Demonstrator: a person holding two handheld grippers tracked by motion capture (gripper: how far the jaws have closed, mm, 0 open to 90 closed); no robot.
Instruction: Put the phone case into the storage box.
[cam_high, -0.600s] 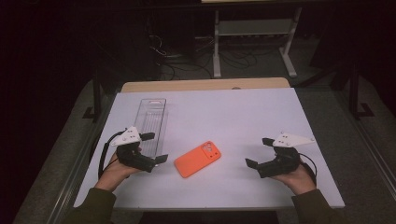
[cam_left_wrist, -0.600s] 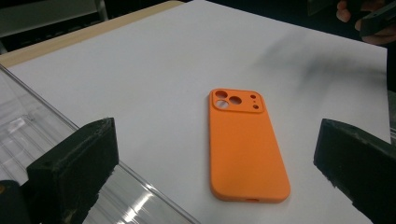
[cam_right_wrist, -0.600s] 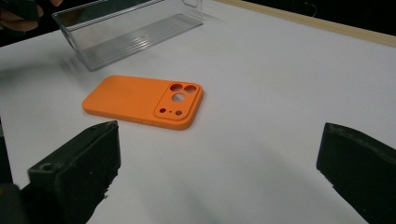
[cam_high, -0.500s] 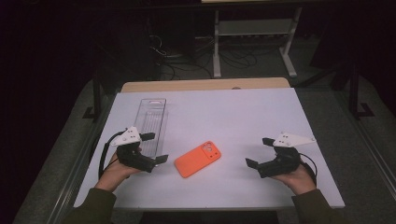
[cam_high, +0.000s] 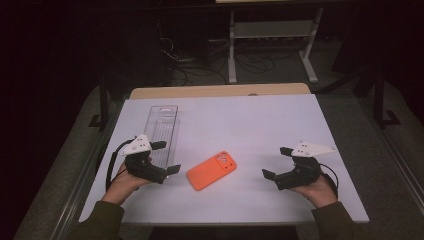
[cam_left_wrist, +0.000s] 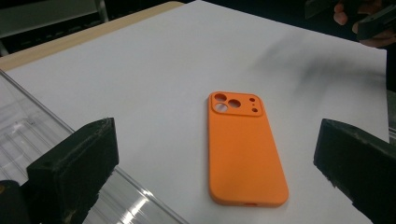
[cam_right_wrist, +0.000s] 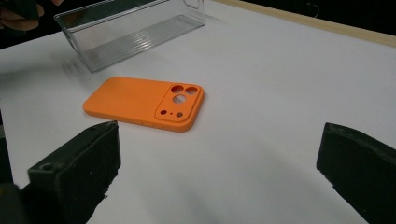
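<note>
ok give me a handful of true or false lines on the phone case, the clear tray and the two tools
1. The orange phone case lies flat on the white table, between the two tools. True.
2. The left tool is clamped on the phone case. False: its jaws stand open and apart from the case, with nothing between them.
3. The clear tray holds the phone case. False: the case lies on the table beside the tray.
4. The right tool is open with nothing in it. True.
5. The case lies with its camera cutouts facing up. True.
</note>
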